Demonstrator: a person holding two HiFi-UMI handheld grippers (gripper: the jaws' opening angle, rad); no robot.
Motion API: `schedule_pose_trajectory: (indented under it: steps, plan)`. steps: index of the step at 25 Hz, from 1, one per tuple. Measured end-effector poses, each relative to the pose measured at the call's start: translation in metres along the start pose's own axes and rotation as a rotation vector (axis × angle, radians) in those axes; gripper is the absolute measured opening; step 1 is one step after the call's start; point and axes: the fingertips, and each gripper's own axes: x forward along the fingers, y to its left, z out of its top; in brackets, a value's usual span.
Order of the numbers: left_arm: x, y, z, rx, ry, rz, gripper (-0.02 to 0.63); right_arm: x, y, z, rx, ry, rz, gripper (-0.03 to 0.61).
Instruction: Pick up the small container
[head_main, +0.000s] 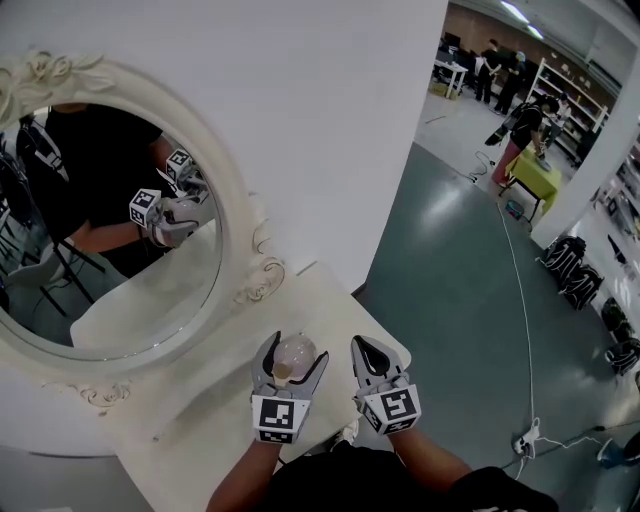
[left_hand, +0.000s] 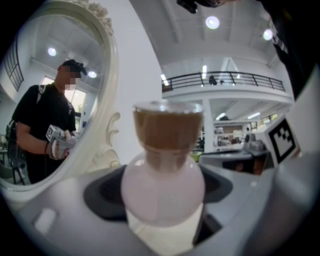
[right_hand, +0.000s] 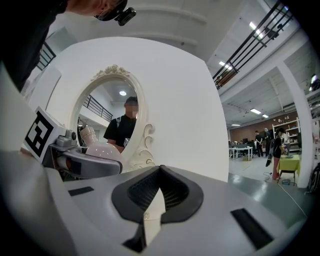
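Two grippers are in view, the left gripper (head_main: 296, 352) and the right gripper (head_main: 362, 346). Each carries one marker cube (head_main: 278, 417), which makes two cubes. There is one small container (head_main: 293, 356), one oval mirror (head_main: 236, 225) in an ornate white frame, and one white table (head_main: 200, 425). One yellow table (head_main: 537, 178) stands farther off. Several black bags (head_main: 566, 256) lie along the right edge. Several people (head_main: 524, 128) are in the far room, too small to count exactly.

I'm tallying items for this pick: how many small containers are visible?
1. The small container is clamped in the left tool, over the white table. The right tool is shut and empty. More could be hidden behind the person's arms.
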Motion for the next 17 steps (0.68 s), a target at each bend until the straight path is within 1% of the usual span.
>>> schedule_pose_trajectory:
  steps: [5, 12, 17]
  plan:
    - [0.0004, 0.0025, 0.0024, 0.000, -0.013, 0.005, 0.407, -0.0002, -0.0012, 0.0004, -0.026, 0.000, -0.003, 0.005]
    - [-0.0013, -0.0002, 0.0062, -0.014, -0.038, -0.018, 0.407, -0.0039, -0.0019, 0.0037, -0.031, -0.009, -0.020, 0.005]
    - [-0.0025, -0.0005, 0.0056, -0.010, -0.039, -0.015, 0.407, -0.0032, -0.0021, 0.0031, -0.032, -0.006, -0.025, 0.005]
